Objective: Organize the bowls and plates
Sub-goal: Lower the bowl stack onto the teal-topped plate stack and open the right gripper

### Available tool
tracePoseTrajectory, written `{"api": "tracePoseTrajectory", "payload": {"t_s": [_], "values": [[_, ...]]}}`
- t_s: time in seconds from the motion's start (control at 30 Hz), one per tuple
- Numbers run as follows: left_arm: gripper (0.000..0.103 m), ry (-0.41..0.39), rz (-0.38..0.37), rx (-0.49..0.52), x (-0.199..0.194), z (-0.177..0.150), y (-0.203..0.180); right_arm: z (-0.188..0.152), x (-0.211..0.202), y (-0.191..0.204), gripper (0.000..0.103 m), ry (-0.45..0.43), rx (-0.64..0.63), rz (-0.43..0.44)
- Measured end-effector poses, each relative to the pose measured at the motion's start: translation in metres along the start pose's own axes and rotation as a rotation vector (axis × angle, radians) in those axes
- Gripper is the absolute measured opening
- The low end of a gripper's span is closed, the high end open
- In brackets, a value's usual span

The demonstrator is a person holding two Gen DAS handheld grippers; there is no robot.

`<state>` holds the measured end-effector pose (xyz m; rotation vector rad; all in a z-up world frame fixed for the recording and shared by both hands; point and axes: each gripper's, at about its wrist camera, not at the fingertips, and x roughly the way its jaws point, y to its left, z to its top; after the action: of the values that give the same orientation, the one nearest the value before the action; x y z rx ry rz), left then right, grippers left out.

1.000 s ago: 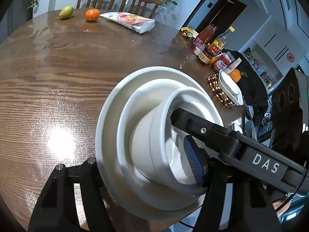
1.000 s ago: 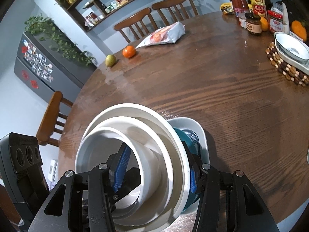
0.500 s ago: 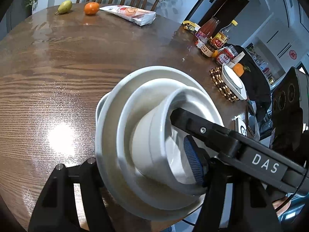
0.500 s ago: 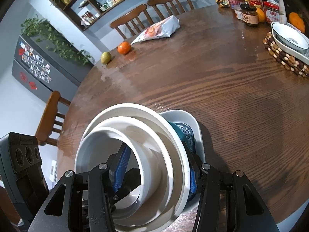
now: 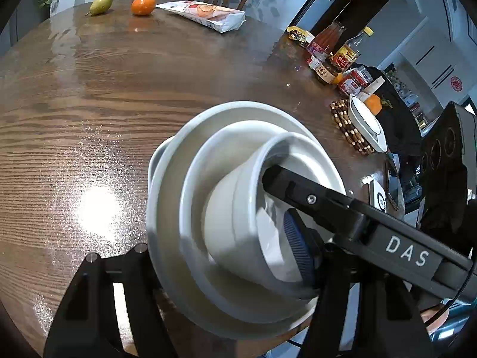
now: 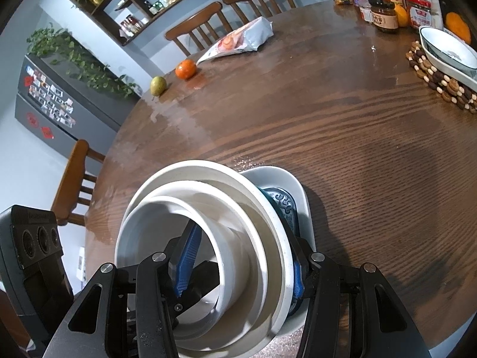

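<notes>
Both grippers, left point(image 5: 208, 268) and right point(image 6: 238, 268), clamped on nested stack of white ceramic bowls and plates point(image 6: 208, 223), lower centre. Keep level, squeeze evenly; lower gently onto brown wooden table point(image 6: 328, 119).

Stacked bowls point(image 5: 238, 223): plain white, nested, glossy.
Patterned dish point(image 6: 281, 205): teal with a pale scroll motif, under the white stack.
Outer dish point(image 6: 304, 208): white, around the teal one.
Counter point(image 5: 119, 104): dark brown wood with strong lined grain and bright glare patches.
Left hand-held gripper point(image 5: 226, 256): black frame, blue ribbed pad, white "DAS" lettering on the other gripper crossing in front.
Right hand-held gripper point(image 6: 241, 274): black frame, blue pads.
Pear point(image 5: 101, 3): yellow-green.
Orange point(image 5: 143, 5): bright orange.
Snack bag point(image 5: 205, 15): white with red-orange print.
Trivet point(image 6: 441, 80): light and dark brown beads.
Chairs point(image 6: 202, 29): warm brown wood.
</notes>
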<state>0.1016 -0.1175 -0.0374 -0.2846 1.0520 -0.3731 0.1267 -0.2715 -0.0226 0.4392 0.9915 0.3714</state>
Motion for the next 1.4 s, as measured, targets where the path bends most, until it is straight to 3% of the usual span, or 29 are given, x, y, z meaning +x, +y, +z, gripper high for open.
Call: {"api": "tracePoseTrajectory", "payload": {"t_s": [0.8,1.13,1.4], "values": [[0.067,0.001,0.013,0.016,0.008,0.004,0.003,0.001,0.003,-0.002,0.054,0.001,0.003,-0.002],[0.073,-0.01,0.023,0.031,0.009,0.006,0.003,0.004,0.009,-0.004,0.054,-0.006,0.0,0.003],[0.073,0.021,0.013,0.033,0.01,0.01,0.004,0.008,0.01,-0.002,0.056,0.014,-0.005,0.007]]}}
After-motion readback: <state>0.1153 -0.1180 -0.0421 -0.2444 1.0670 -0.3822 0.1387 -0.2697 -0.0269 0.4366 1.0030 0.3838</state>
